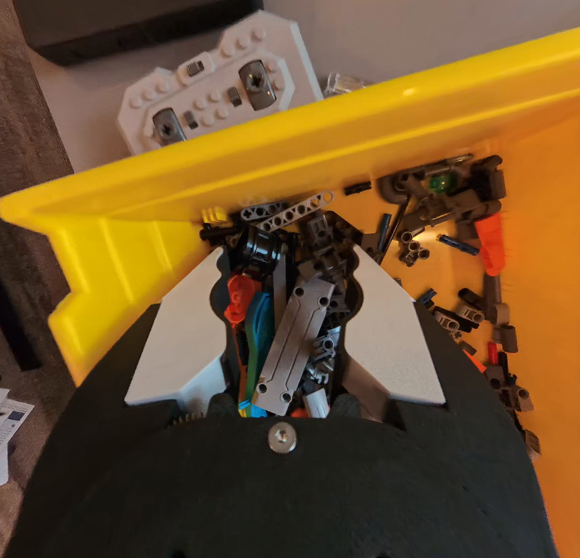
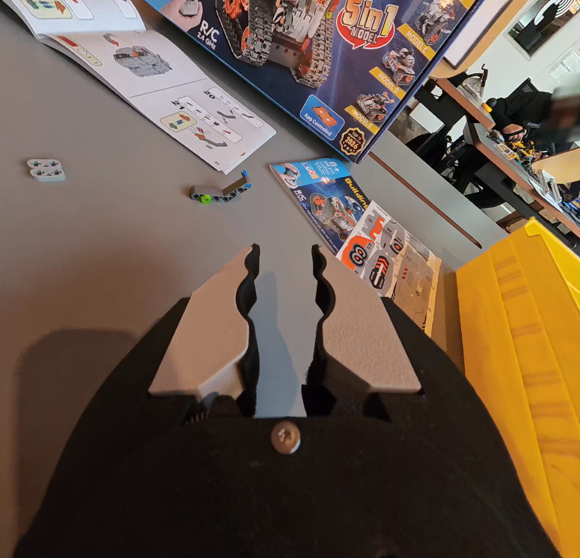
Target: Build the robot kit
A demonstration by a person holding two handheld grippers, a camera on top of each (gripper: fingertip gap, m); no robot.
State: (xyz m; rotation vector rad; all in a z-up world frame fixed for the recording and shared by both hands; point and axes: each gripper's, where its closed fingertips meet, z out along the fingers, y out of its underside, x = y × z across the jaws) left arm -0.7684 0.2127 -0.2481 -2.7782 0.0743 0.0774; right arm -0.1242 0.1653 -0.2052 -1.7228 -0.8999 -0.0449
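My left gripper (image 1: 288, 254) is open and reaches down into a yellow bin (image 1: 282, 153), its jaws spread on either side of a heap of building-toy parts. Between the fingers lie a grey flat panel (image 1: 298, 335), a black wheel hub (image 1: 260, 248), a red piece (image 1: 237, 301) and a teal piece (image 1: 260, 320). I cannot tell whether the fingers touch any part. My right gripper (image 2: 285, 251) is open and empty, above the bare grey table (image 2: 94, 244). A small grey bent-beam assembly (image 2: 219, 191) with green and blue pins lies ahead of it.
More loose parts (image 1: 455, 229) lie scattered in the bin's right side. A white remote control (image 1: 213, 87) sits behind the bin. An open instruction booklet (image 2: 150, 81), the set's blue box (image 2: 314, 50), a small booklet (image 2: 320, 197), a sticker sheet (image 2: 392, 266), two small grey pieces (image 2: 45, 169) and the bin's wall (image 2: 518, 339) surround the right gripper. The gap from one gripper's tips to the other's is roughly 65 centimeters.
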